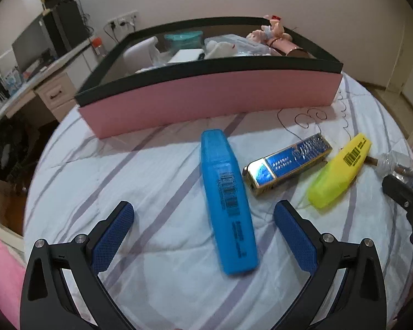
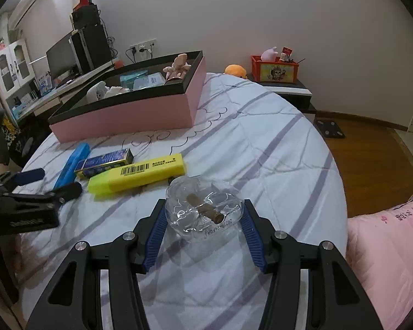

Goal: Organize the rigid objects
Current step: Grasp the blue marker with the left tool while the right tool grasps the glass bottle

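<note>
A blue highlighter (image 1: 228,203) lies on the striped bedspread between the open fingers of my left gripper (image 1: 203,214), which is empty. Beside it lie a blue-and-gold box (image 1: 287,163) and a yellow highlighter (image 1: 341,169). In the right wrist view, the jaws of my right gripper (image 2: 203,214) press on both sides of a clear glass bottle (image 2: 203,211) with a brown roll inside. The yellow highlighter (image 2: 137,174), the box (image 2: 104,162) and the blue highlighter (image 2: 71,165) lie ahead to the left. The pink box with a black rim (image 1: 212,96) stands behind, holding several items.
The pink box (image 2: 129,110) sits at the bed's far side. A desk with a monitor (image 2: 60,55) is at the left. A nightstand with a red crate (image 2: 275,70) stands at the back right, wooden floor (image 2: 371,151) at the right, and a pink quilt (image 2: 393,247) nearby.
</note>
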A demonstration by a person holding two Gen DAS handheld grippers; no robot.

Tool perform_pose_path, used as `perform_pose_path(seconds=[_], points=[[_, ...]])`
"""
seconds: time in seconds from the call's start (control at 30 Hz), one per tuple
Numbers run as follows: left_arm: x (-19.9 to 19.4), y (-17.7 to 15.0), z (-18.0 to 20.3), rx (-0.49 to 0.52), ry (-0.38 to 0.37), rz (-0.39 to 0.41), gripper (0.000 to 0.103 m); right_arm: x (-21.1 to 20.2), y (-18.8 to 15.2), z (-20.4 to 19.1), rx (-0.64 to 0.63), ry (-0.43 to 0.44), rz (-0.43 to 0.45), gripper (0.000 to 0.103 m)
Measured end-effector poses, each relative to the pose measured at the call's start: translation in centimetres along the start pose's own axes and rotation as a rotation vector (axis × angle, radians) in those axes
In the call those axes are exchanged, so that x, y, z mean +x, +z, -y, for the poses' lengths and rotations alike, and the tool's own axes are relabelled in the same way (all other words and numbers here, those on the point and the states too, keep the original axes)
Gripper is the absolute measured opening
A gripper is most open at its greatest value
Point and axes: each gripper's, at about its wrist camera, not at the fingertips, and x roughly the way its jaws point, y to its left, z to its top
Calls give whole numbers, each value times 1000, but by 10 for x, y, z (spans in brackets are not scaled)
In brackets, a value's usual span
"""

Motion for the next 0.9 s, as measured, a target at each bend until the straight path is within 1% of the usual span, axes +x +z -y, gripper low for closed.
perform_pose_path(seconds=[0.07, 0.13, 0.17, 0.23, 0.27, 0.3, 0.33, 0.37, 0.43, 0.6, 0.7, 0.77, 0.83, 0.9], points=[[2, 2, -5, -24, -11, 0, 103, 2, 0, 1, 4, -1, -2, 55], [3, 3, -7, -26, -12, 7, 100, 4, 1, 2, 6, 1, -3, 55], [4, 3, -7, -22, -25, 9, 97, 4, 1, 2, 6, 2, -4, 55], [2, 3, -5, -10, -49, 19, 85, 5, 1, 1, 0, -4, -6, 56], [-2, 3, -2, 0, -61, 38, 63, 6, 1, 1, -5, -7, -8, 56], [-5, 2, -1, 5, -65, 51, 39, 6, 1, -1, -12, -11, -10, 57], [-7, 2, 1, 12, -70, 59, 32, 7, 1, -1, -17, -13, -12, 58], [-6, 1, 1, 18, -71, 57, 29, 7, 1, -2, -21, -15, -13, 59], [-7, 1, 2, 20, -67, 62, 27, 7, 1, -3, -27, -19, -16, 59], [-13, -5, -2, 15, -74, 59, 27, 8, 0, -5, -43, -29, -19, 60], [-16, -10, -3, 35, -81, 51, 27, 8, -1, -5, -50, -30, -15, 59], [-19, -15, -4, 37, -83, 53, 27, 6, -3, -4, -48, -32, -1, 55], [-23, -19, -7, 29, -80, 61, 27, 3, -5, -4, -44, -26, 14, 54], [-27, -23, -7, 45, -77, 65, 27, 1, -7, -3, -39, -17, 22, 54]])
